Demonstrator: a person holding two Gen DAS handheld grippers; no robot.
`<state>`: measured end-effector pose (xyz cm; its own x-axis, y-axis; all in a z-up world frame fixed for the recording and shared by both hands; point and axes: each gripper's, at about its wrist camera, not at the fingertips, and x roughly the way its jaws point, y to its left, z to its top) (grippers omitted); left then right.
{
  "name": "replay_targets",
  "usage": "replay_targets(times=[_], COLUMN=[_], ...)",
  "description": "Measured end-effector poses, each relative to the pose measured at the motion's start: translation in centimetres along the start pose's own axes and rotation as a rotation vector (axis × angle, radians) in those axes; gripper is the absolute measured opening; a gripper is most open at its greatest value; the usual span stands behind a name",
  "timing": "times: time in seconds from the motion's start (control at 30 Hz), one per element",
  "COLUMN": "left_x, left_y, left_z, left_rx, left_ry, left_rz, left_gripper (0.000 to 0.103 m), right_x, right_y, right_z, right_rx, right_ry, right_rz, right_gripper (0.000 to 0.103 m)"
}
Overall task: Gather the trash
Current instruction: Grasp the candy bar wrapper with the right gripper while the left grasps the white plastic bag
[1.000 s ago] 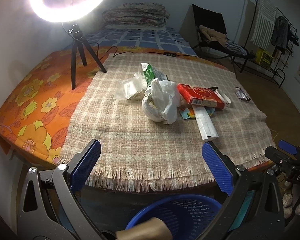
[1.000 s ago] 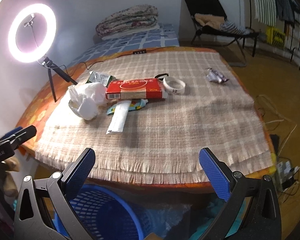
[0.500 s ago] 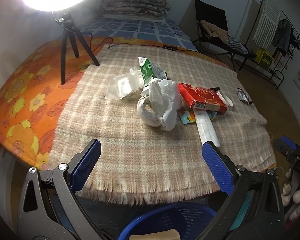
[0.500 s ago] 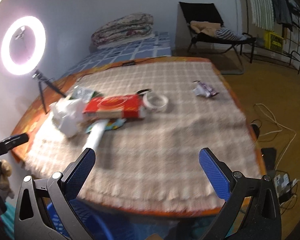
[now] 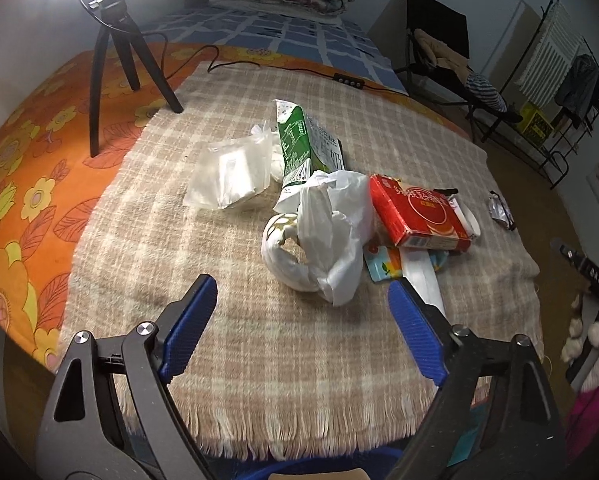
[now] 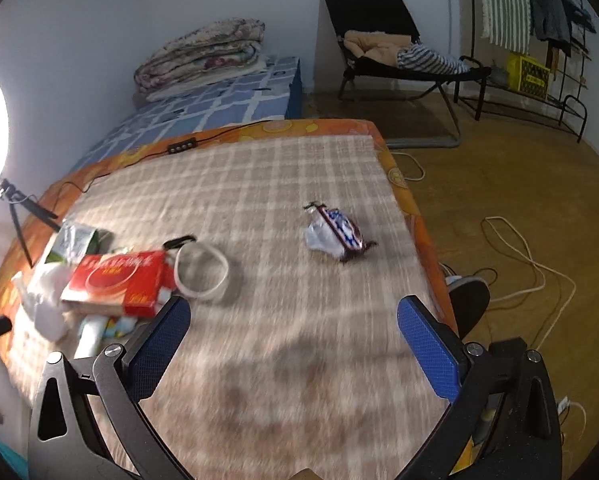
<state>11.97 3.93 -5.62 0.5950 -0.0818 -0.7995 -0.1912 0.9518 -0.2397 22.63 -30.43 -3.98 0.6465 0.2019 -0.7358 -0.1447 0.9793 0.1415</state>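
Both claws (image 5: 302,322) (image 6: 293,338) agape above trash (image 5: 319,236).

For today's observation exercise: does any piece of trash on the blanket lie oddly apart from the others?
Yes. The crumpled wrapper lies alone near the blanket's right edge, while the red box, white bag and carton are heaped together.
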Motion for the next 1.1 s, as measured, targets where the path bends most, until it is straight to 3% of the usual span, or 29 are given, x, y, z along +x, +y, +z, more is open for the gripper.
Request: replay_targets(times=[0.4,0.67,0.87,0.9,0.97,1.03,1.1], left_x=[3.2,4.9,4.8,4.8,4.8,4.9,4.9], left_y=[-0.6,0.1,0.2,0.2,0.1,0.2,0.2], left_z=[1.8,2.7,2.8,2.8,2.9,2.9,2.8], left_rx=[0.03,-0.006,-0.006,-0.005,0.003,0.003,0.006], left_ry=[0.018,0.054,0.04,0.039,0.038,0.041,0.041], left_rz=[0.02,-0.027,-0.034,-0.033,-0.018,-0.017,-0.016], left_gripper=[0.085,0.063,0.053,0.052,0.027,0.027,0.027], right_x=[7.2,10.2,11.8,12.0,12.4,12.6,12.7], right_y=[-2.0,-3.0,-2.8,-2.7,-2.7,-2.9,-3.3], right_z=[4.4,5.3,5.4,5.4,5.5,5.4,5.3], right_rx=[-0.049,-0.034,-0.042,-0.042,-0.042,-0.036,-0.022], right_ry=[0.07,0.109,0.138,0.141,0.152,0.163,0.175], right_rz=[-0.089,-0.092,-0.086,-0.086,-0.092,-0.088,-0.076], right_gripper=[0.099,0.09,0.085,0.081,0.074,0.067,0.05])
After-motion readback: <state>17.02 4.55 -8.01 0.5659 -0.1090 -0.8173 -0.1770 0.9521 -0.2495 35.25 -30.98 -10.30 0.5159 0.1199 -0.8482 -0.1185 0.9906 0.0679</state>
